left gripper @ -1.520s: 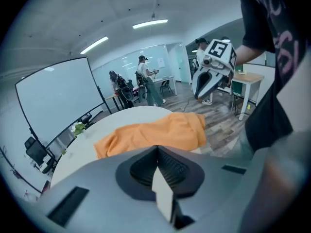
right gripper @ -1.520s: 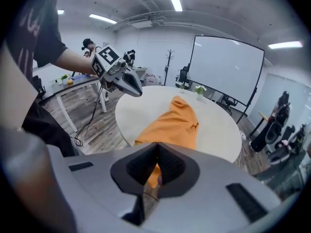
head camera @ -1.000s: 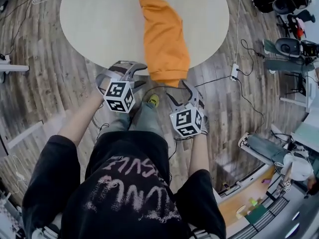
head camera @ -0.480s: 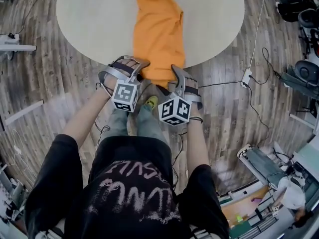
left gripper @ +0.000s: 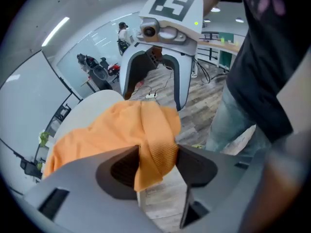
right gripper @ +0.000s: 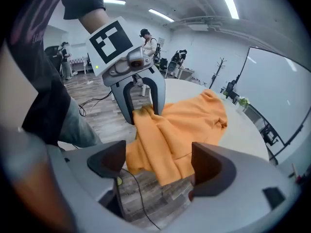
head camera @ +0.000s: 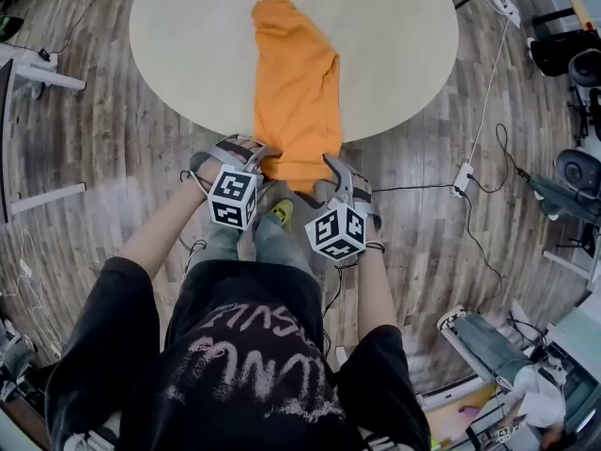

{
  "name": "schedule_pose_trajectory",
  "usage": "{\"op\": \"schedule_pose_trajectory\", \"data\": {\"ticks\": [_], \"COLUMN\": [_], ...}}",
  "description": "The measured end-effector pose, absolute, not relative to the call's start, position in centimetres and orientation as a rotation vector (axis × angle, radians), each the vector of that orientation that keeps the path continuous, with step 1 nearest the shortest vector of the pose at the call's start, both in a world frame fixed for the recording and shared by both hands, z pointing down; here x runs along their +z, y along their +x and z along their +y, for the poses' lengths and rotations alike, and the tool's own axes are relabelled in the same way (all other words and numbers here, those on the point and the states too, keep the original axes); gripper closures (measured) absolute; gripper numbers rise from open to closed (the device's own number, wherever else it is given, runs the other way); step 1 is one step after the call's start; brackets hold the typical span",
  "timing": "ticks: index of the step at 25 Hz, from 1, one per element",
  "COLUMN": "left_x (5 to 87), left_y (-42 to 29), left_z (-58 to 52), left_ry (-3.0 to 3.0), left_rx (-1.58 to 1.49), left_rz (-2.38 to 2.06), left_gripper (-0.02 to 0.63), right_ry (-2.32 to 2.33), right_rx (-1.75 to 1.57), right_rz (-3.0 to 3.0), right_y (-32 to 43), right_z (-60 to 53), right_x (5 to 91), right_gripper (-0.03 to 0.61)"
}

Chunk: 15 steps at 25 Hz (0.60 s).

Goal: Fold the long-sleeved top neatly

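While the orange long-sleeved top (head camera: 296,92) is lying as one long, narrowed strip across the round tabletop (head camera: 404,36), its ribbed hem (left gripper: 156,152) is being left hanging over the near edge, toward the person. That hem is being bracketed by the left hand-held gripper (left gripper: 158,165), whose jaws have just been closing. The ribbed band is being framed flat between the pads, and no pinch is being shown yet, so this gripper is being read as released. The other hem corner is being lined up by the right hand-held gripper (right gripper: 160,165), whose jaws have just been opening and are being held wide apart, the cloth between and beyond them being left untouched.

The fabric is being judged soft, light and limp. It is being expected to sag wherever it is not supported, and its stacked layers to slide if dragged. The thicker ribbed hem is being judged the firmest place to take hold, one corner to each gripper, so that the edge is being kept straight while it is being carried over the body.

One top, one tabletop and two hand-held grippers are being counted.
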<state>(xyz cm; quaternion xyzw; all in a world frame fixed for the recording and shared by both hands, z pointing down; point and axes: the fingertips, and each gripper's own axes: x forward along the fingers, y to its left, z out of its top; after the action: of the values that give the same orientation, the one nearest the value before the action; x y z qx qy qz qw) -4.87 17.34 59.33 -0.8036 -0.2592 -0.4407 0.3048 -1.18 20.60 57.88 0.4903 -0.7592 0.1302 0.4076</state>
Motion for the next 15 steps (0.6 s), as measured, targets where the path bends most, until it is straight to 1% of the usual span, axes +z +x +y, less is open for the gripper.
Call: {"op": "schedule_pose_trajectory", "data": {"ticks": [2, 6, 7, 9, 11, 15], "left_x": [58.3, 56.1, 55.8, 55.6, 55.2, 54.0], "left_y": [-5.5, -6.5, -6.5, -5.8, -4.7, -2.8], "left_z": [17.6, 16.4, 15.4, 12.9, 10.4, 4.8], "left_ry": [-2.213, -2.309, -2.330, -2.401, -2.487, -2.616], "left_rx": [-1.190, -1.207, -1.221, -1.256, -1.280, -1.315], "left_rz": [-0.701, -0.696, -0.656, -0.548, -0.435, -0.296], "left_gripper": [0.343, 0.331, 0.331, 0.344, 0.356, 0.360], "right_ry": [1.269, 1.331, 1.347, 1.371, 1.376, 1.406], "right_rx": [0.366, 0.419, 0.427, 0.441, 0.442, 0.470], "right_rz": [-1.950, -2.000, -2.003, -2.004, -2.006, -2.031], "right_y": [-0.9, 0.3, 0.8, 1.6, 2.1, 4.4], "right_z": [20.8, 20.0, 19.3, 17.8, 15.8, 11.3], "right_x": [57.1, 55.3, 55.1, 55.1, 54.9, 53.0], "right_gripper": [0.153, 0.168, 0.179, 0.224, 0.229, 0.227]}}
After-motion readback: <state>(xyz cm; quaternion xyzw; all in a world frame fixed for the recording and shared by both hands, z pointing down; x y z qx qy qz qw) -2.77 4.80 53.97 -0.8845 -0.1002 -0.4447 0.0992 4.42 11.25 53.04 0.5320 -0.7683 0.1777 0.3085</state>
